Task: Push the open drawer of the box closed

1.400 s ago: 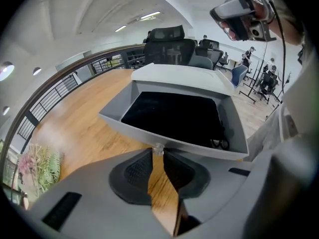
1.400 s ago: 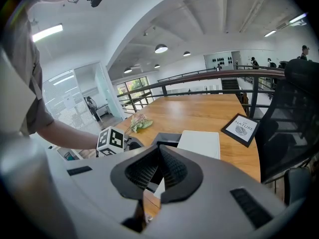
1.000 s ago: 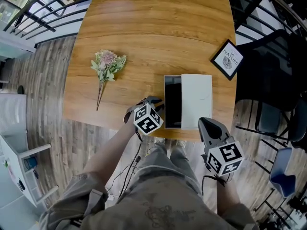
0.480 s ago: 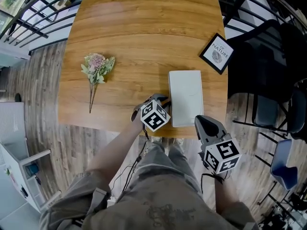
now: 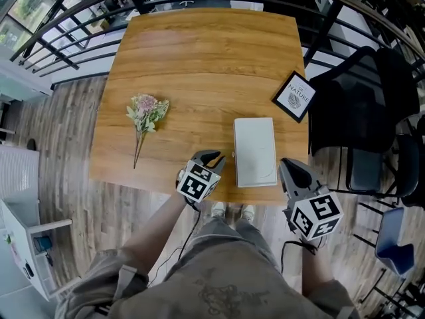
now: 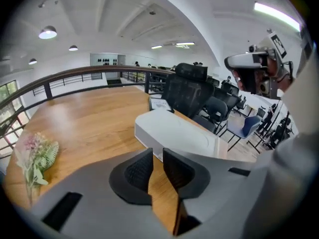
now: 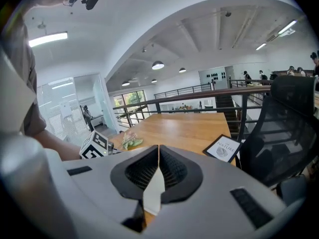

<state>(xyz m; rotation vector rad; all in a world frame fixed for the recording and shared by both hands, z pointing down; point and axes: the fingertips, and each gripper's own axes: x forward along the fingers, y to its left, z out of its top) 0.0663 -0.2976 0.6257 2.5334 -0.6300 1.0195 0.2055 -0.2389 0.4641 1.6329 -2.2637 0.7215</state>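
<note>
The white box (image 5: pixel 254 151) lies near the front edge of the wooden table (image 5: pixel 199 58), and no drawer sticks out of its left side. My left gripper (image 5: pixel 214 157) hovers just left of the box's near corner, apart from it. Its jaws stand a narrow gap apart with only table showing between them. The left gripper view has the box (image 6: pixel 174 131) just beyond the left gripper (image 6: pixel 157 156). My right gripper (image 5: pixel 287 165) is at the table's edge, right of the box, and shut on nothing. A sliver of the box (image 7: pixel 153 195) shows below the right gripper (image 7: pixel 158 148).
A small bunch of dried flowers (image 5: pixel 147 111) lies on the left of the table. A framed card (image 5: pixel 295 96) sits at the right edge. A black chair (image 5: pixel 358 111) stands right of the table, and a railing (image 5: pixel 66 32) runs behind it.
One second ago the drawer stood open to the box's left, with the left gripper against it. Now the drawer is in and the left gripper has drawn back slightly.
</note>
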